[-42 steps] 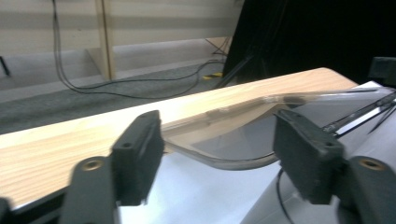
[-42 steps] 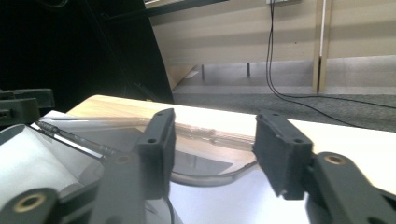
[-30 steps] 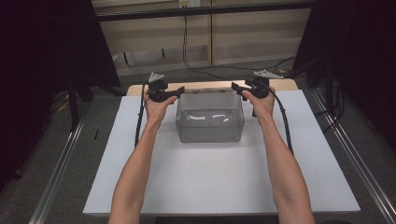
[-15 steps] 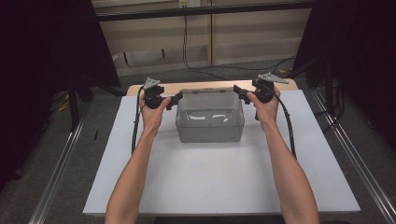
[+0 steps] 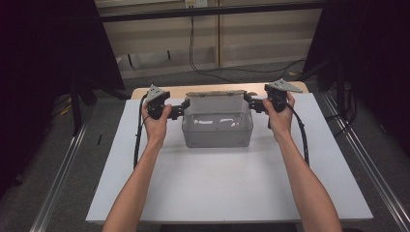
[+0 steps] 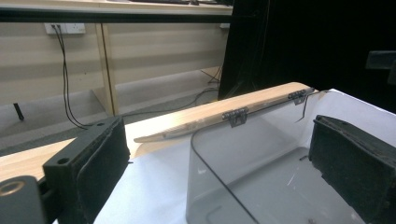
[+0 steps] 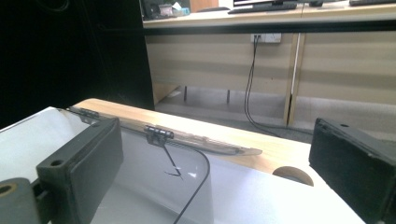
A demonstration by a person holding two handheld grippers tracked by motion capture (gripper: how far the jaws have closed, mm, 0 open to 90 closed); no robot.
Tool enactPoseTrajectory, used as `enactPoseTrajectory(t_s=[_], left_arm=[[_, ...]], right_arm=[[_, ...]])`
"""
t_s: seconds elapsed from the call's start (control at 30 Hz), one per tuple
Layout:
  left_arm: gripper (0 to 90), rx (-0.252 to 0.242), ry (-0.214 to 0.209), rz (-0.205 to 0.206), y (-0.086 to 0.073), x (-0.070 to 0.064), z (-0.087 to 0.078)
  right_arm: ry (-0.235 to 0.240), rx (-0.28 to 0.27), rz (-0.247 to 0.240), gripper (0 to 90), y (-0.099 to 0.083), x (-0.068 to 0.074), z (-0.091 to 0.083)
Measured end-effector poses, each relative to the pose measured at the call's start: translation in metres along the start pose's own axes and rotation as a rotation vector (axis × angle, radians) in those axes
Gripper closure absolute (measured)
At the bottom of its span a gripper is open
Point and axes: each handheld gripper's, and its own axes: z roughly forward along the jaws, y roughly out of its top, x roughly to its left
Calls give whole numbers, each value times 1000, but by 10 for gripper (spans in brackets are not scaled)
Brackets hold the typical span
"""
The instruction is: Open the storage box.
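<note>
Two hand-held grippers flank the clear box at the far middle of the white desk, the left hand-held gripper and right hand-held gripper each with jaws apart astride an end wall, apparently to lift it level, its hinged lid raised.

pretty even overhead light on the white table, dark at both sides; soft glare on the clear box, gripper views slightly soft up close
</note>
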Motion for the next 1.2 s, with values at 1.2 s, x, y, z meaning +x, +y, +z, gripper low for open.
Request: enactPoseTrajectory(t_s=[1.2], left_arm=[[48,-69,51,46,-43,-36,-98]], right_arm=[[-53,-64,-95,26,-29,23,-96]])
